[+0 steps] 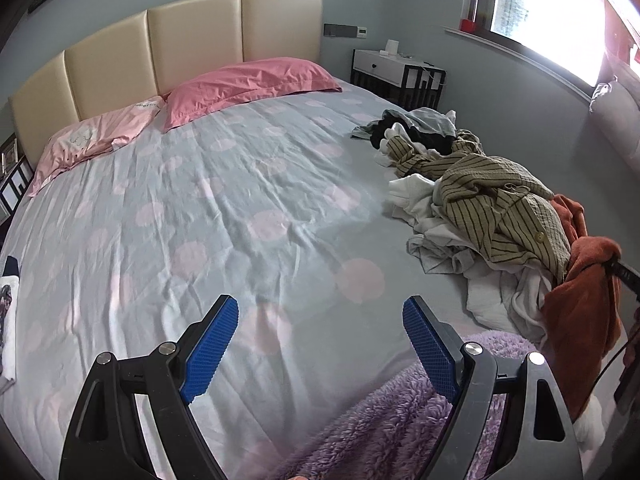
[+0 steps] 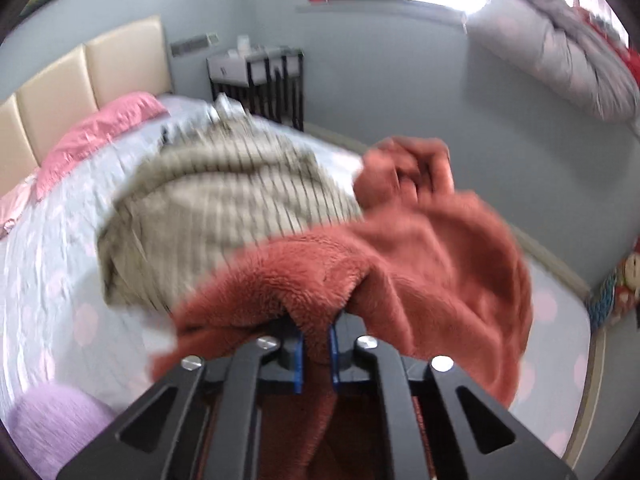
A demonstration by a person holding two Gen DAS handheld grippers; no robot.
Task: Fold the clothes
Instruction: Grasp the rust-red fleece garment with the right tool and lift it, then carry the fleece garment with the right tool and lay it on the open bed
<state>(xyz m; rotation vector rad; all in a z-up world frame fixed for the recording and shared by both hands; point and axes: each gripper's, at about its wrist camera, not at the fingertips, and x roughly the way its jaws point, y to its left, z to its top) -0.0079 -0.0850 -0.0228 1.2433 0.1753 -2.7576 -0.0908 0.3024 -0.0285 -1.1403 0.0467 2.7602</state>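
Left tongs [image 1: 320, 332] — spread wide, holding nothing — above the bed [image 1: 200, 208]. Pile of clothes [image 1: 472, 208] along the bed's right edge. Right tongs [image 2: 316, 344] — clamped on a rust fleece garment [image 2: 420, 248] lifted beside the pile.

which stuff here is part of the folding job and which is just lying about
Job: rust fleece garment clamped in the right hand-held gripper; striped shirt; white clothes; open left hand-held gripper.
Lying about: pink pillow; nightstand; purple fleece blanket.
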